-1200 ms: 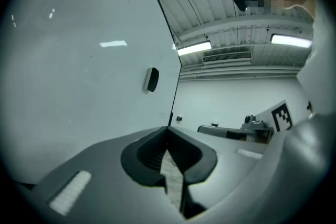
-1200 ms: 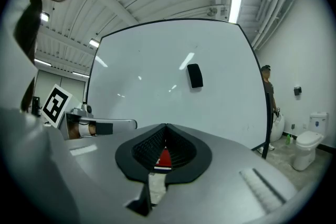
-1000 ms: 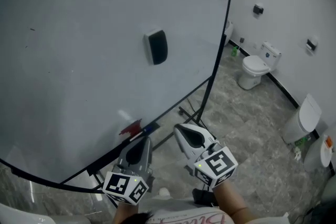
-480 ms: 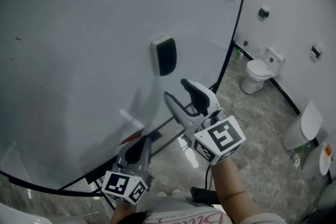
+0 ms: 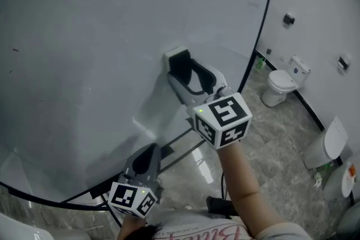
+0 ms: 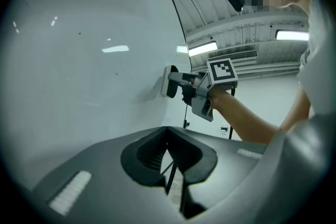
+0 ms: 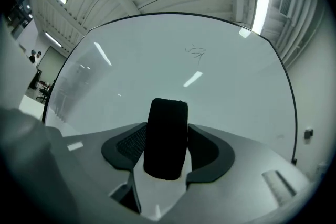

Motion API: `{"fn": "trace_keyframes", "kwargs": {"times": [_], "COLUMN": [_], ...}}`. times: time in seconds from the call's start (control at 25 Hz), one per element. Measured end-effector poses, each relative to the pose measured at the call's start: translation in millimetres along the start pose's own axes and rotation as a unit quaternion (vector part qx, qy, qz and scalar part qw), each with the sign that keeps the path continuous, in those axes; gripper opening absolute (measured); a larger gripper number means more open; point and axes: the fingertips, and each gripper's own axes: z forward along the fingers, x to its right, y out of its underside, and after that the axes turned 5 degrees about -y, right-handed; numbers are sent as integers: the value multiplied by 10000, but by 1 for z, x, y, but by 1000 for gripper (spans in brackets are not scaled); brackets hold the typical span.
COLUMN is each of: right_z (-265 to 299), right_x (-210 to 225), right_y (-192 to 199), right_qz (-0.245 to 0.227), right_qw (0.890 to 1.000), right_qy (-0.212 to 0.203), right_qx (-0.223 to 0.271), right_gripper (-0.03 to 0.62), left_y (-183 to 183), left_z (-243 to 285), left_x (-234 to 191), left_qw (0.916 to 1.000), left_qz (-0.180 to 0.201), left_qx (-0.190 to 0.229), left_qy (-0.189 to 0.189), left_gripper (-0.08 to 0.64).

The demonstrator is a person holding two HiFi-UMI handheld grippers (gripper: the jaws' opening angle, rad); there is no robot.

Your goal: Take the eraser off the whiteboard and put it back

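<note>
Nothing done yet: eraser point(image 5: 179, 60) sits on the whiteboard point(image 5: 84, 36), and the right gripper point(image 5: 188, 74), jaws just opened wide, straddles it without pinching. Left gripper point(image 5: 147, 158) hangs low and near, jaws together, empty. Gripping, pulling off and replacing are all ahead.

One eraser point(image 5: 180, 63), one whiteboard point(image 5: 84, 36), two tongs point(image 5: 189, 73) point(image 5: 145, 159)

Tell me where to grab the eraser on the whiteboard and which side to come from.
Grip the eraser across its narrow width, on the two long side edges, coming straight at the whiteboard face. It sits upright, flat on the board, so only those sides offer parallel faces. The right gripper, whose jaws have just been opening, straddles it.
</note>
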Motion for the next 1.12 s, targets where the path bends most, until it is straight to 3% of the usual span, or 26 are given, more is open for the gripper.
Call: {"fn": "trace_keyframes", "kwargs": {"times": [0.4, 1.12], "right_z": [-6, -89], "right_x": [-2, -40], "right_y": [0, 32], "right_qz": [210, 248], "right_qw": [9997, 9990], "right_qy": [-12, -35], "right_qx": [116, 357], "right_gripper": [223, 224], "left_y": [-4, -3], "left_z": [6, 1], "left_x": [0, 5], "left_qw": [10000, 9999], "left_qz": [62, 82], "left_qx": [16, 74], "left_qy": [-42, -20], "left_gripper": [0, 0]}}
